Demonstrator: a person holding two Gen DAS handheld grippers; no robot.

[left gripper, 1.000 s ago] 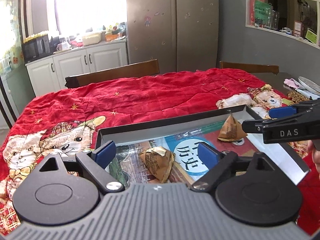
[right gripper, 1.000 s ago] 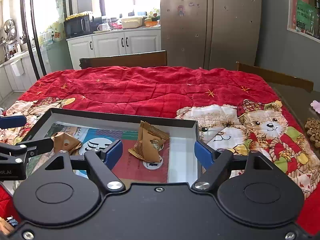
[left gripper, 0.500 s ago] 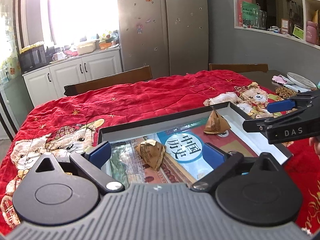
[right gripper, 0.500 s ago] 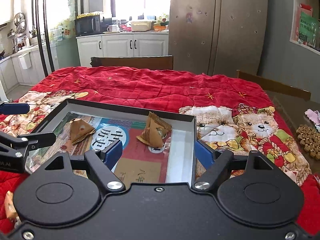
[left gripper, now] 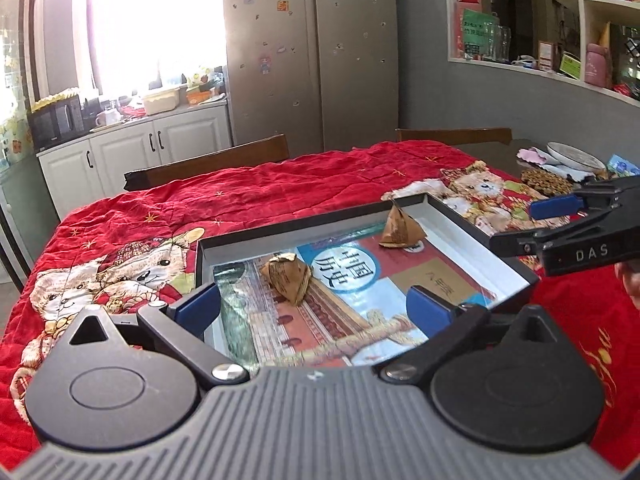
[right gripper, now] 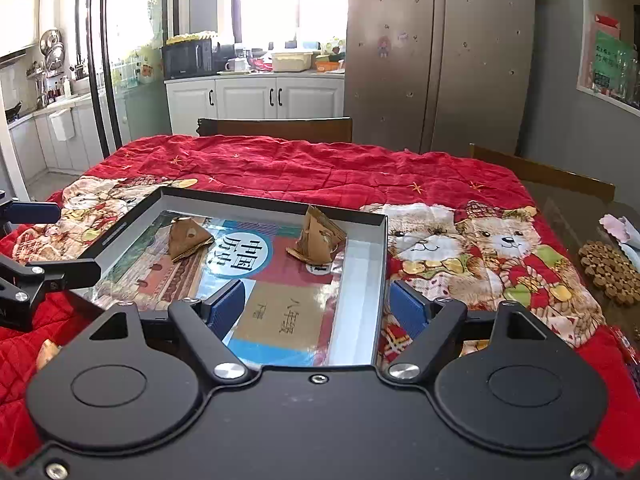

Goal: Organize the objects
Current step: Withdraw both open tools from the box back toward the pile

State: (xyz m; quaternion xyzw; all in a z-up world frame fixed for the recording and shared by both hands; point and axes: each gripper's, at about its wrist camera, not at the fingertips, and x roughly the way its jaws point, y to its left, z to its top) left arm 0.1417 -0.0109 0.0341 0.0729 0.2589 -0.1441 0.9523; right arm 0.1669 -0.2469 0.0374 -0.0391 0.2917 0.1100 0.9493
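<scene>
A shallow black tray (left gripper: 476,232) (right gripper: 380,264) lies on the red quilt and holds a history book (left gripper: 352,304) (right gripper: 280,292). Two brown paper-wrapped pyramid packets sit on the book: one at the tray's left (left gripper: 289,276) (right gripper: 186,236), one at its far right (left gripper: 400,227) (right gripper: 318,236). My left gripper (left gripper: 316,308) is open and empty above the tray's near edge. My right gripper (right gripper: 316,304) is open and empty above the tray's near right part. Each gripper shows at the edge of the other's view.
The red bear-print quilt (right gripper: 304,168) covers the table. Wooden chair backs (right gripper: 276,126) stand at the far side. A brown trivet (right gripper: 606,270), a plate (left gripper: 576,156) and cloths lie on the bare table at the right. A brown packet (right gripper: 46,354) shows on the quilt, low left.
Both grippers have pulled back and risen, so the tray and packets sit farther away in both views. Both stay open and empty.
</scene>
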